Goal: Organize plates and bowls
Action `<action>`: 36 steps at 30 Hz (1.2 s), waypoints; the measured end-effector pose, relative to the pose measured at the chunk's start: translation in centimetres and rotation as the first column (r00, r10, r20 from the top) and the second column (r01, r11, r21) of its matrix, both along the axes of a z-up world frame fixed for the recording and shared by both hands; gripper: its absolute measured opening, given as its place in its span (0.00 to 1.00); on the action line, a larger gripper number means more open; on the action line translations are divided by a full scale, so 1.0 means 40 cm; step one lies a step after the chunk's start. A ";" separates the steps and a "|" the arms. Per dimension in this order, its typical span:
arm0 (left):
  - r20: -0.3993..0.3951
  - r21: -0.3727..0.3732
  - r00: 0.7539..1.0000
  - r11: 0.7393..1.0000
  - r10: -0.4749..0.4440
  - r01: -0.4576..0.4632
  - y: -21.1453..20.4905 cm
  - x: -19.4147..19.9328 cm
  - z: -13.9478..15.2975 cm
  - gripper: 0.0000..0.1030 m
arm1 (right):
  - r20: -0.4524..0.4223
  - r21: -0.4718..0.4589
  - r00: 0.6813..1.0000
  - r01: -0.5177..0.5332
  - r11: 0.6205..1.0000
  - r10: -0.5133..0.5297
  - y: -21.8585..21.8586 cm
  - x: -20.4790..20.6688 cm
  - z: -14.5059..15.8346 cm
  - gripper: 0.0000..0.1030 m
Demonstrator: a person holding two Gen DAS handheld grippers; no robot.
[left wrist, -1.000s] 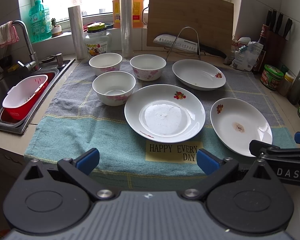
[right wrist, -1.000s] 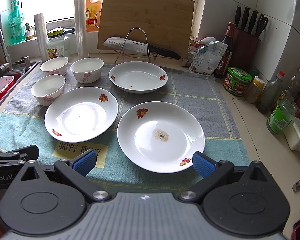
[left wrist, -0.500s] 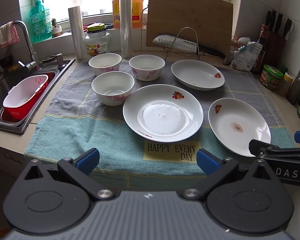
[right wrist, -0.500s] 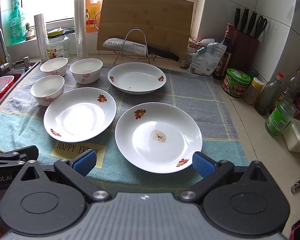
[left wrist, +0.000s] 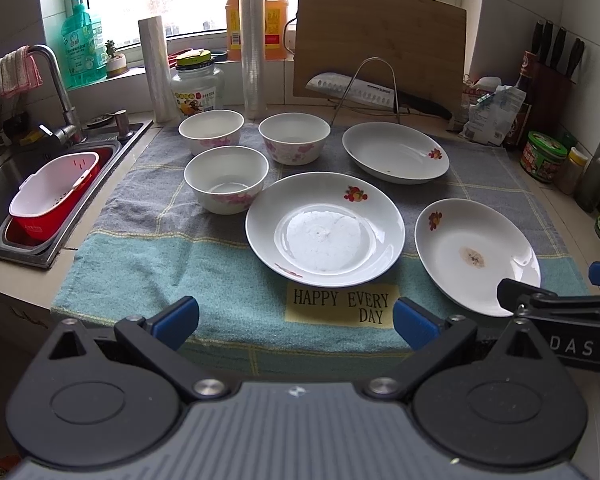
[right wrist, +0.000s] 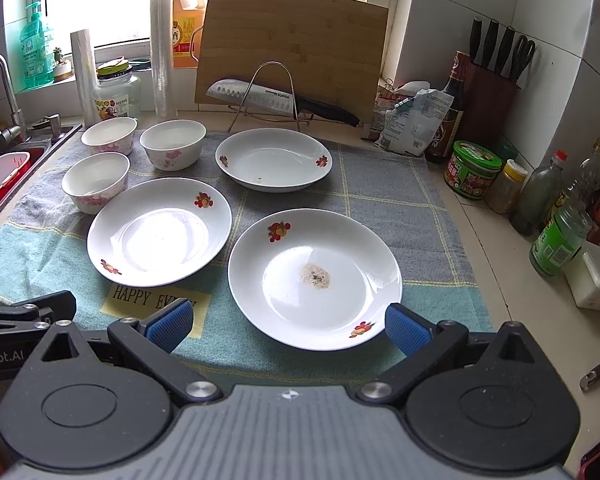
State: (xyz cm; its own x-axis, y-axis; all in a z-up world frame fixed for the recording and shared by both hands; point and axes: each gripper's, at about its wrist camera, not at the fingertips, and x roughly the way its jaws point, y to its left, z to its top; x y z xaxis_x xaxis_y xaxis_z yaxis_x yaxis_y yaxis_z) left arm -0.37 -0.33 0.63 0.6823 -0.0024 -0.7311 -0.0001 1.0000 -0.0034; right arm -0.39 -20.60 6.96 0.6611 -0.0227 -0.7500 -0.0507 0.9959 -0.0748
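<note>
The left claw [left wrist: 296,318] is spread wide and holds nothing, poised above the near edge of the towel [left wrist: 172,264] that covers the worktop [right wrist: 512,320]. Just ahead of it lies the yellow "HAPPY EVERY DAY" patch [left wrist: 342,304], and beyond that the middle plate [left wrist: 325,228], empty but for a faint film. Ahead and to its left the towel is bare, leaving open room up to the nearest bowl [left wrist: 226,178], which holds only a trace of water. Two more bowls [left wrist: 211,130] [left wrist: 294,138] stand behind it, close together but apart.

The right claw [right wrist: 287,328] is also spread and empty, its blue fingertips [right wrist: 404,328] flanking the near rim of the stained plate [right wrist: 314,278], which carries a brownish smear at its centre; whether they touch the rim cannot be told. To its left that plate lies just beside the middle plate without overlapping. Further ahead sits the far plate [right wrist: 274,159], with a small speck inside. To the right, the towel ends and bare worktop runs to a row of bottles and jars [right wrist: 474,168] along the wall.

Far left of both claws, the sink [left wrist: 4,184] holds a red and white colander basket [left wrist: 54,190].
</note>
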 end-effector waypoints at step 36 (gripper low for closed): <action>0.050 0.015 0.999 1.000 -0.015 0.014 -0.071 0.008 -0.014 0.99 | 0.110 0.011 0.987 -0.121 0.993 0.119 -0.122 -0.008 -0.047 1.00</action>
State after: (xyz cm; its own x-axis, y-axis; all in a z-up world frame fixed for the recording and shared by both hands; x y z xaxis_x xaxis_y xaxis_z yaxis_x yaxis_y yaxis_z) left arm -0.06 -3.18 0.06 0.7178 -0.0023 -0.6963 0.0144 0.9998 0.0116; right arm -0.72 -25.46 5.06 0.7360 0.0742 -0.6729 -0.1620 0.9844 -0.0687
